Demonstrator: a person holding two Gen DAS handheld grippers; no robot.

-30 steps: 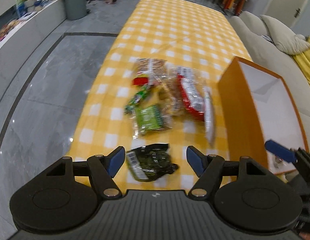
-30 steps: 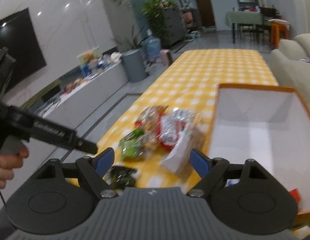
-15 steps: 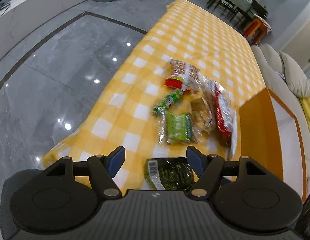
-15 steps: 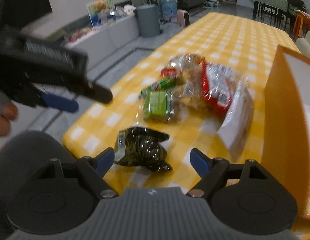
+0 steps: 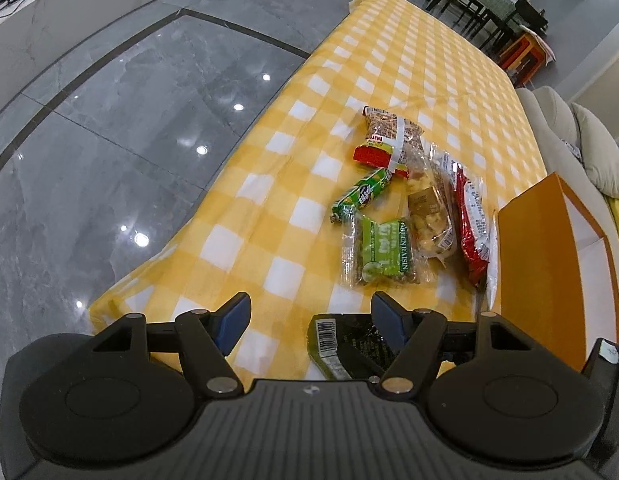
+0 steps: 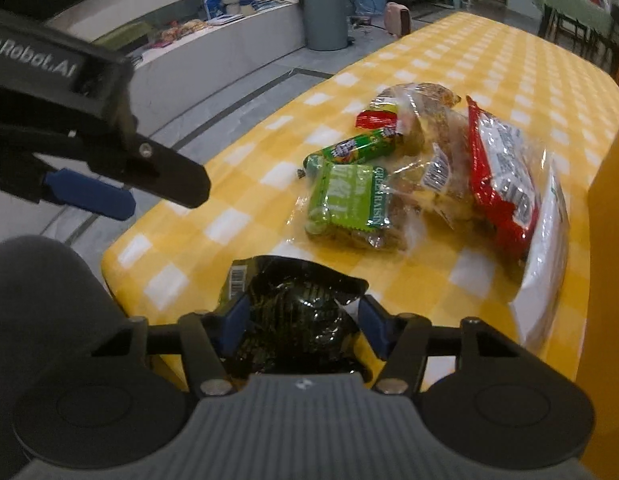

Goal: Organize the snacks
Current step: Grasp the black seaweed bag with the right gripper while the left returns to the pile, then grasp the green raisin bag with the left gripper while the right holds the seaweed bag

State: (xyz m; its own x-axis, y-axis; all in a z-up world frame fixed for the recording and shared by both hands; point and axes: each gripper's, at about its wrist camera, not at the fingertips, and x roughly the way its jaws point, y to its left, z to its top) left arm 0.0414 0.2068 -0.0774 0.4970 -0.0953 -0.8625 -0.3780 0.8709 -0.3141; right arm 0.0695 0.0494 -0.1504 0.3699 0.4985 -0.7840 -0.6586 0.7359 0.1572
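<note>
Now the right gripper [image 6: 303, 326] is angled steeply down at the near corner of the yellow checked table [image 5: 409, 72], its blue pads straddling the dark green snack packet [image 6: 297, 316]. The jaws have just been closing, and the left pad looks to be against the crinkled wrapper, while the right pad seems just shy of it, so no firm squeeze yet. Over on the other side, the left gripper [image 5: 309, 322] tilts down too, jaws spread wide with nothing between them; the dark packet lies just beside its right finger. Further up the cloth sits the heap: green raisin pack [image 5: 379, 254], green tube [image 5: 361, 196], red bag [image 5: 473, 224]. The orange box [image 5: 541, 272] stands at the right edge of the table.
</note>
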